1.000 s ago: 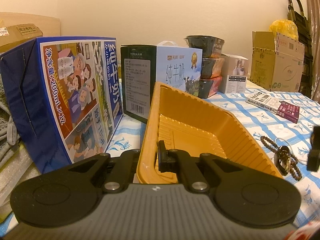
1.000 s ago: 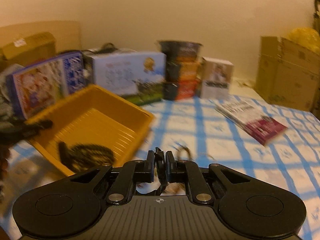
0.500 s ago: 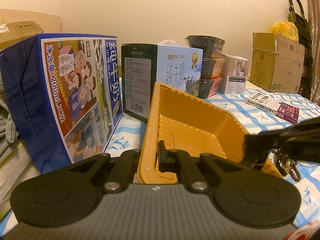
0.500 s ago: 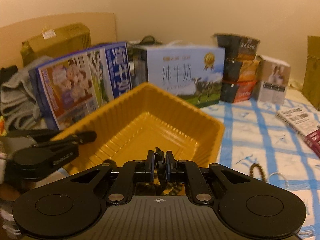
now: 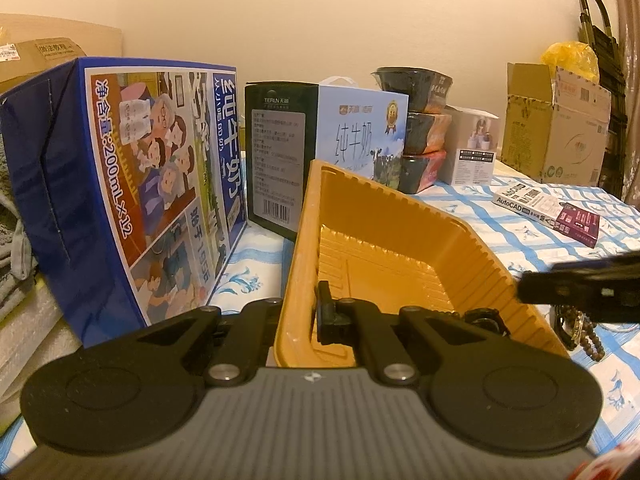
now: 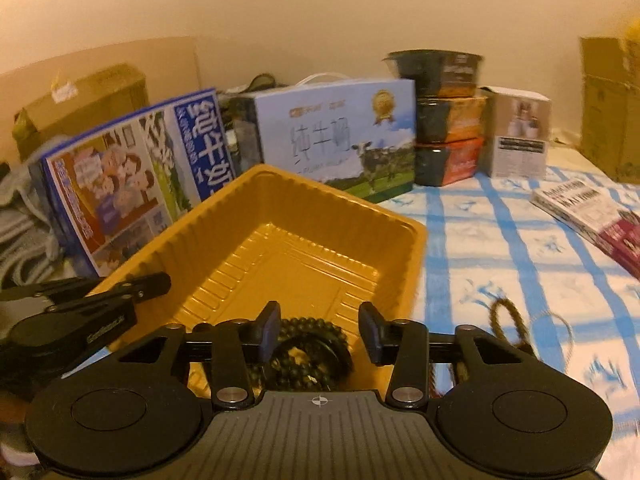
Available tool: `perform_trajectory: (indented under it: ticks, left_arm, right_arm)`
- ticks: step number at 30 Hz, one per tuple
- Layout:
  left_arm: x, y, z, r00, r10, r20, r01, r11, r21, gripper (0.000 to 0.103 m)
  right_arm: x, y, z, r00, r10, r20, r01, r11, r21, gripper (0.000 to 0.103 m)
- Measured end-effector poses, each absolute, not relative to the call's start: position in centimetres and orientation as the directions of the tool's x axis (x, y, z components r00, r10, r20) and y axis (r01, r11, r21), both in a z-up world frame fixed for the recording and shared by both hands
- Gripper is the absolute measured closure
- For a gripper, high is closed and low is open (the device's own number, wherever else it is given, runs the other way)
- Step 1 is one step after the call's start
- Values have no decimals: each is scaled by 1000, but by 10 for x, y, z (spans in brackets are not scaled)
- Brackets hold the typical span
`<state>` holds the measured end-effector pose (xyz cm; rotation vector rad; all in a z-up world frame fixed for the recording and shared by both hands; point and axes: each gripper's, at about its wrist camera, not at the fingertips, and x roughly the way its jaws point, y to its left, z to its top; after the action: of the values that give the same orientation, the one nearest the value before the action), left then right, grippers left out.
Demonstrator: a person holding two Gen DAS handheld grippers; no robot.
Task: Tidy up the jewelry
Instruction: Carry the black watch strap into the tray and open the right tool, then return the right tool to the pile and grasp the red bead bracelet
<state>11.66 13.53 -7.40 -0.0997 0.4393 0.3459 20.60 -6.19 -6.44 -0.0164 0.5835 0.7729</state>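
A: What's the tray like?

B: The yellow tray (image 6: 224,236) is thin moulded plastic, rectangular, glossy, with ribbed walls and a ridged floor. It sits on a cloth-covered surface (image 6: 492,240) printed with a blue-and-white check, near that surface's left edge, with the cartons behind it.

A: And the left gripper?

B: The left gripper (image 5: 304,312) is clamped on the tray's near wall; one matte black finger (image 5: 326,308) presses from inside the tray and the other is behind the plastic on the outside.

A: The right one?

B: The right gripper (image 6: 318,330) hangs over the tray's near right corner. Its jaws have just been opening and now stand a moderate way apart. A beaded bracelet (image 6: 308,350), a coil of small round dark beads, lies on the tray floor below the gap, and neither pad touches it.

A: Any jewelry outside the tray?

B: Yes. On the cloth just beside the tray's right wall lies a second string of beads (image 5: 592,336), brownish and round, looped around something metallic that I cannot make out. The right view shows that loop blurred.

A: What else stands around?

B: A blue milk carton (image 5: 120,184) with a glossy cartoon print, a paler milk box (image 5: 360,136) with a cow picture and a white handle, three stacked dark bowls (image 5: 420,128), a small white box (image 5: 476,148), a flat book (image 5: 548,208), and a brown corrugated cardboard box (image 5: 556,128) at the far right corner.
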Motion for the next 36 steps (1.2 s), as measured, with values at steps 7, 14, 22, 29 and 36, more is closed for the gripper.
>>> perform_trajectory:
  ticks: [7, 14, 22, 29, 36]
  left_arm:
    - [117, 135, -75, 847, 308, -433, -348, 937, -14, 98]
    - [116, 134, -76, 843, 316, -435, -353, 936, -6, 98]
    - [116, 133, -76, 842, 319, -435, -352, 936, 5, 98]
    - [116, 133, -76, 842, 318, -436, -351, 936, 5, 98]
    - [116, 133, -76, 842, 318, -435, -352, 936, 4, 98]
  right_arm:
    - [186, -136, -82, 616, 552, -563, -527, 819, 227, 58]
    - [185, -208, -112, 647, 384, -659, -357, 916, 183, 58]
    - [187, -241, -108, 679, 328, -656, -286, 942, 175, 58]
    - [187, -228, -111, 661, 358, -659, -323, 929, 181, 58]
    - [192, -202, -112, 638, 400, -657, -389, 905, 174, 58]
